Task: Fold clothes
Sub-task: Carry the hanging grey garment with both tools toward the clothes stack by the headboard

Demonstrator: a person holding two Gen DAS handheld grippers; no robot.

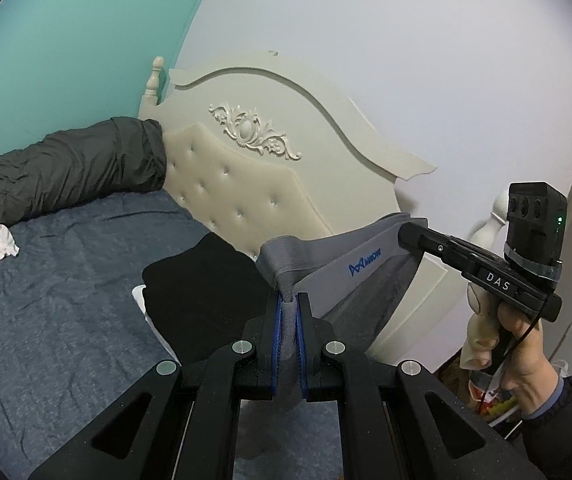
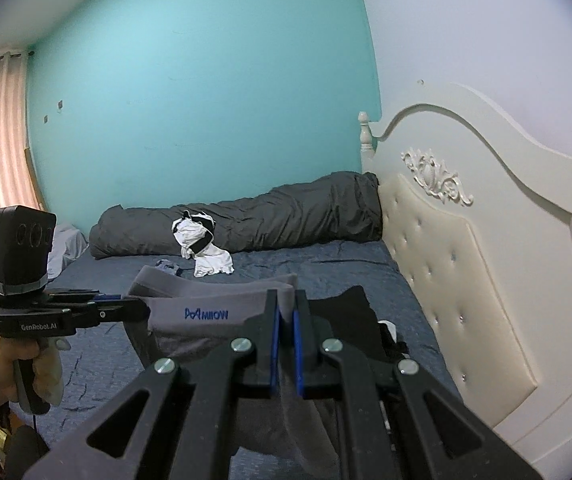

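Both claws are clamped down on the same thing here. The left gripper (image 1: 289,300) has its blue pads squeezed nearly together with a bunched wad of the grey waistband pinched between them, and the right gripper (image 2: 286,308) is doing the same at the other end, jaws closed on the fabric with only the cloth's thickness keeping them apart.

The thing itself is a pair of grey underwear (image 1: 360,276), held up in the air between the two grippers, above the bed rather than lying on it. The waistband is a wide, lighter grey ribbed elastic with a blue logo printed on it that reads mirrored, so it's probably being seen from the inside or the back. It's pulled fairly taut and curves a bit between the two grips. The darker grey body of the garment hangs down loose below the band.

Just beneath and behind it, a black garment (image 1: 201,292) lies on the blue-grey bed sheet (image 1: 65,300). Further off there's a crumpled white and black garment (image 2: 201,244) resting against a rolled dark grey duvet (image 2: 286,212) along the teal wall (image 2: 189,92). The cream tufted headboard (image 2: 466,248) runs along the side.
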